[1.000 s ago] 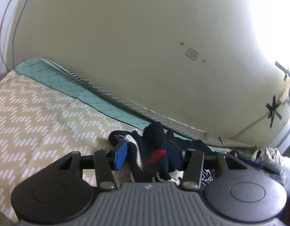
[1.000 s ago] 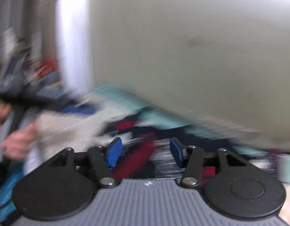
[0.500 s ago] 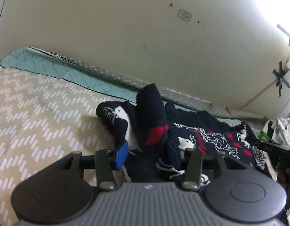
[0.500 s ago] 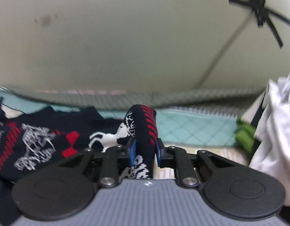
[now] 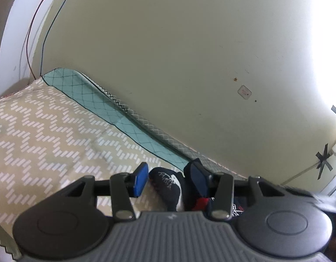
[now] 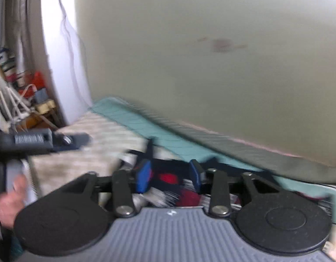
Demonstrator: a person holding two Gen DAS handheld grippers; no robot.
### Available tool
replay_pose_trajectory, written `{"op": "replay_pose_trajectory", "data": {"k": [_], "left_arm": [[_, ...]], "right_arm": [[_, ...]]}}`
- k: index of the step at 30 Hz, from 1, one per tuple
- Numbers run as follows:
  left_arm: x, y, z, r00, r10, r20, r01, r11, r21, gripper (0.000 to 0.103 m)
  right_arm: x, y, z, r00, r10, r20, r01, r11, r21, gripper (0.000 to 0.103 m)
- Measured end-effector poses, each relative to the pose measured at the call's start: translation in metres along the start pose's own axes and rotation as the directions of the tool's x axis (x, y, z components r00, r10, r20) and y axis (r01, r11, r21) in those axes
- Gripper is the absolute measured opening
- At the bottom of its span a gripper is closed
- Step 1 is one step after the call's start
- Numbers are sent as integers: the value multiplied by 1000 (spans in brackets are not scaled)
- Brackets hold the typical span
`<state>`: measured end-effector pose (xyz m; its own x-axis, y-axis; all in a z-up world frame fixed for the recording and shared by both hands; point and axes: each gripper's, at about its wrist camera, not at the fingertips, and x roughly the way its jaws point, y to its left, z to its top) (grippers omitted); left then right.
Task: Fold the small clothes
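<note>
My left tongs (image 5: 170, 174) point down over the bed with the jaws partway apart, and I am not clamping anything with them. The dark knitted sweater (image 5: 168, 187), navy with white and red patterning, is bunched up between the two fingers. The blue pad (image 5: 140, 179) on the left stands just clear of the knit, with a sliver of bed cover showing between them. On the other side a fold of the fabric rises against the far finger. The sweater lies on the beige zigzag bed cover (image 5: 48, 135), near the strip of teal quilted sheet (image 5: 98, 100) that runs along the pale wall (image 5: 168, 54). Two thin cables (image 5: 35, 32) hang down that wall at the far corner of the bed, and a cross of black tape (image 5: 324, 163) sits at the right. My right tongs (image 6: 170, 172) have just been opening, and their jaws stand apart with nothing pinched. Through the gap I see the same sweater, its red patch lying lower down on the bed. That view is smeared with motion blur, so the fine pattern is lost. At its left edge my left hand (image 6: 11, 198) shows, with the other tongs reaching out over the bed cover.
</note>
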<state>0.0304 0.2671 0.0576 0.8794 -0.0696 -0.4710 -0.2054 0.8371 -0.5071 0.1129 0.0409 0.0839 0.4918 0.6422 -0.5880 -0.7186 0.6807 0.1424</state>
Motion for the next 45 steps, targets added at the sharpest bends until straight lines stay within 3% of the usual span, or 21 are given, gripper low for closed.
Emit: {"op": "replay_pose_trajectory", "data": {"k": [1,3,5,6,7,9,10,14,17,20,22,23,24,26,32,35,36,38,40,42,45], "left_arm": [[0,1,1,1000,-1,0,1,1000,0,43],[2,3,1,1000,11,1,-11,1000,3,43],[6,4,0,1000,26,0,-26,1000,3,43],[7,6,1,1000,28,-1,-28,1000,-3,43],[7,9,2,1000,25,0,-25,1000,-18,43],[5,14,5,1000,8,6,-8,999,-52,44],[5,16,5,1000,-5,7,5,998,-65,45],[11,13,2,1000,16,-14,-17,999,-39,47],[21,12,-1,998,56,-43,-57,998,-17,47],[33,16,-4,995,52,-90,-54,998,-26,48],[41,17,-7,992,42,-120,-46,999,-29,49],[44,17,-10,990,40,-133,-44,999,-27,49],[47,16,-12,989,47,-141,-51,998,-24,50],[48,15,-14,988,62,-140,-65,998,-17,50],[42,23,-10,991,69,-115,-75,996,-50,49],[41,23,-7,992,63,-112,-70,996,-57,49],[40,22,-7,992,60,-110,-66,996,-52,49],[39,19,-7,992,63,-106,-68,997,-42,49],[38,18,-7,993,60,-102,-64,997,-43,49],[37,18,-6,994,51,-99,-56,997,-50,49],[34,16,-5,995,46,-92,-51,997,-51,49]], "right_arm": [[18,10,6,1000,-6,-21,5,1000,-17,57],[51,22,16,996,-54,-74,51,997,-51,56],[79,21,18,990,-20,-142,16,999,-30,31],[82,18,19,987,55,-149,-57,998,-5,8],[75,15,20,976,192,-106,-191,981,20,8],[48,13,22,864,503,17,-502,864,-36,8],[35,17,21,837,544,54,-539,838,-90,9],[35,25,23,954,299,37,-292,948,-128,13],[22,12,16,985,159,70,-154,986,-71,18],[9,0,-5,986,141,87,-138,989,-46,24],[0,-4,-15,986,144,80,-142,989,-36,41],[-5,-6,-19,985,146,86,-144,989,-29,67],[-11,-7,-23,983,153,103,-151,988,-24,70],[-14,-11,-26,981,165,102,-164,986,-21,67],[-12,29,-37,972,234,4,-230,961,-156,37],[0,46,-49,981,191,-32,-193,954,-228,30],[6,43,-50,988,148,-50,-156,960,-232,16],[16,24,-48,999,26,-45,-34,979,-201,17],[15,2,-45,996,-86,-11,84,984,-155,33],[5,-5,-43,993,-119,23,121,984,-133,33],[-8,13,-40,986,-130,101,151,960,-235,33]]}}
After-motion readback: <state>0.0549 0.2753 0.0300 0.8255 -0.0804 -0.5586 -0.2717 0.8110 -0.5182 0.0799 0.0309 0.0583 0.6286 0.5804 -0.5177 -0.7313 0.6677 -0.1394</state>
